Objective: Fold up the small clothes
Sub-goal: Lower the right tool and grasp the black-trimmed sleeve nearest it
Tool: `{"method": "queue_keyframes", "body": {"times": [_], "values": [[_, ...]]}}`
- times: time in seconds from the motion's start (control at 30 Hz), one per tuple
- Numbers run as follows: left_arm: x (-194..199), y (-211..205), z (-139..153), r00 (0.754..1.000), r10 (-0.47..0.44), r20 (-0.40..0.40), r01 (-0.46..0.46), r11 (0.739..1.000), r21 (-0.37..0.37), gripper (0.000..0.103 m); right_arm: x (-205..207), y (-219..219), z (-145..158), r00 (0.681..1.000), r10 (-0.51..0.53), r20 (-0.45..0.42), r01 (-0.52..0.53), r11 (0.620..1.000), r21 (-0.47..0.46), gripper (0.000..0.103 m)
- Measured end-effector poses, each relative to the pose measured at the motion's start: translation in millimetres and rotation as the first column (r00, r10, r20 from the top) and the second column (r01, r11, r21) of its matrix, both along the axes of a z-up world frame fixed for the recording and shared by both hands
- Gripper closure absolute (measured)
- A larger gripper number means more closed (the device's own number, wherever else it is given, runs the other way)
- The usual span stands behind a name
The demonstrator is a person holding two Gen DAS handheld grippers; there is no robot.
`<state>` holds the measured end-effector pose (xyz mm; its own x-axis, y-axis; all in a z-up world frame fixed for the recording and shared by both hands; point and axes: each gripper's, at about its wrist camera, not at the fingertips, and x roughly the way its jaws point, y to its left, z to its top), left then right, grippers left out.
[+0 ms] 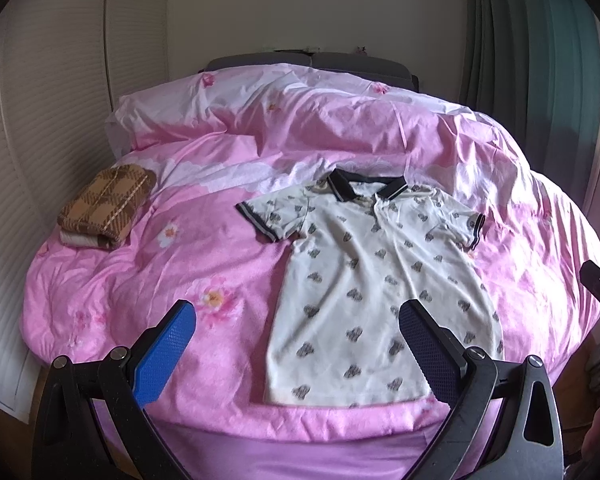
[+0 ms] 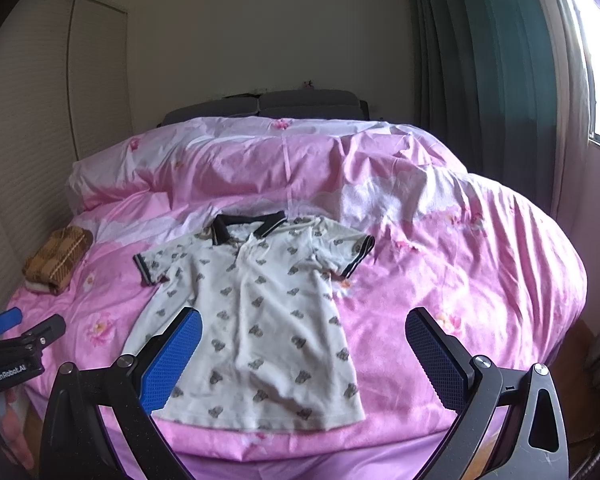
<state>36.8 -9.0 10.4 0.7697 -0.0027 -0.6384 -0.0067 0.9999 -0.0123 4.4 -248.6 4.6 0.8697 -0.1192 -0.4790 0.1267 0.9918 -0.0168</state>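
Shirt (image 1: pixel 374 276) lay flat, collar up-frame, centre of the bed (image 1: pixel 120 292); left hand-held gripper (image 1: pixel 298 354) and right hand-held gripper (image 2: pixel 304 358) both spread, empty—best pinch sleeves evenly.

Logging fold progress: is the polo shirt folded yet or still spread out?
Spread out. The polo shirt lies flat on the pink duvet, front up, both sleeves out to the sides, collar and hem in view.

A: Your polo shirt (image 1: pixel 364 280) is soft matt cloth on that creased pink quilt (image 1: pixel 228 272).
B: And your gripper pads (image 2: pixel 172 356) — blue, dimpled plastic; far left, a woven checked cloth (image 1: pixel 106 204).
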Motion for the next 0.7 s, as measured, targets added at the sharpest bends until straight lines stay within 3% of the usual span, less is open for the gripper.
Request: {"method": "queue_keyframes", "body": {"times": [0.27,0.43,0.53,0.6,0.7], "values": [[61.3,-36.8,10.8,0.999,-0.021,0.049,0.021,1.000,-0.001,0.000,49.2,-35.0,6.7,0.998,-0.040,0.044,0.038,0.998,0.049,0.000],[110.7,-63.9,3.3,0.998,-0.032,0.062,0.031,0.999,0.011,0.000,94.6,-66.6,6.4,0.997,-0.053,0.064,0.047,0.995,0.084,0.001],[142.3,-79.5,-6.4,0.997,-0.033,0.064,0.033,0.999,0.006,0.000,125.9,-85.8,0.1,0.996,-0.055,0.066,0.049,0.994,0.098,0.008],[164.7,-90.4,-14.7,0.997,-0.035,0.063,0.034,0.999,0.006,0.000,147.2,-97.7,-6.9,0.997,-0.053,0.061,0.046,0.993,0.108,0.021],[196.7,-106.4,-28.8,0.998,-0.038,0.060,0.038,0.999,0.006,0.000,181.1,-117.6,-21.5,0.998,-0.052,0.039,0.046,0.990,0.131,0.029]]}}
